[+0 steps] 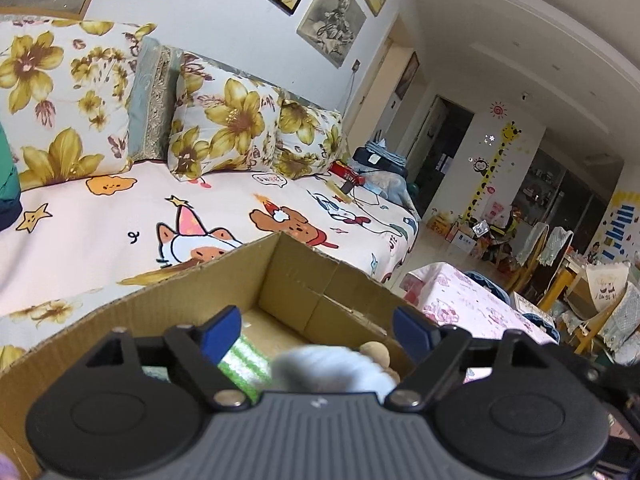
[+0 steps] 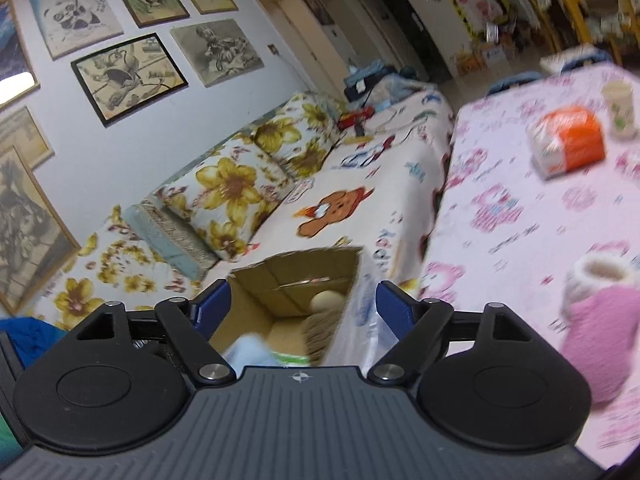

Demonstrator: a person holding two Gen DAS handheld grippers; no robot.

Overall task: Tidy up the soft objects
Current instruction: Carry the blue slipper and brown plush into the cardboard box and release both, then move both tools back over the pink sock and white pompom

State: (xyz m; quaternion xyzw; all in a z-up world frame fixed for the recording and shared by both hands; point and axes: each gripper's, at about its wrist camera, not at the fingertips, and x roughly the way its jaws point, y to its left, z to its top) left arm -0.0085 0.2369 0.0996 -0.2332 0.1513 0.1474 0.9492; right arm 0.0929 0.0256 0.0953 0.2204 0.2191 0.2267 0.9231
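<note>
An open cardboard box (image 1: 288, 276) stands on the sofa's cartoon sheet. Inside it lie a green-and-white striped soft item (image 1: 244, 364), a white fluffy item (image 1: 332, 368) and a tan plush (image 1: 376, 354). My left gripper (image 1: 318, 328) is open and empty just above the box's opening. In the right wrist view the box (image 2: 296, 280) shows with a beige plush (image 2: 326, 300) and a pale blue item (image 2: 252, 350) in it. My right gripper (image 2: 302, 306) is open and empty above it. A pink knitted soft item with a white cuff (image 2: 600, 312) lies on the pink table at right.
Floral cushions (image 1: 224, 120) line the sofa back. The table with a pink flowered cloth (image 2: 520, 200) holds an orange tissue pack (image 2: 568, 140) and a paper cup (image 2: 620, 108). Clutter (image 1: 352, 176) lies at the sofa's far end. Chairs and shelves stand beyond.
</note>
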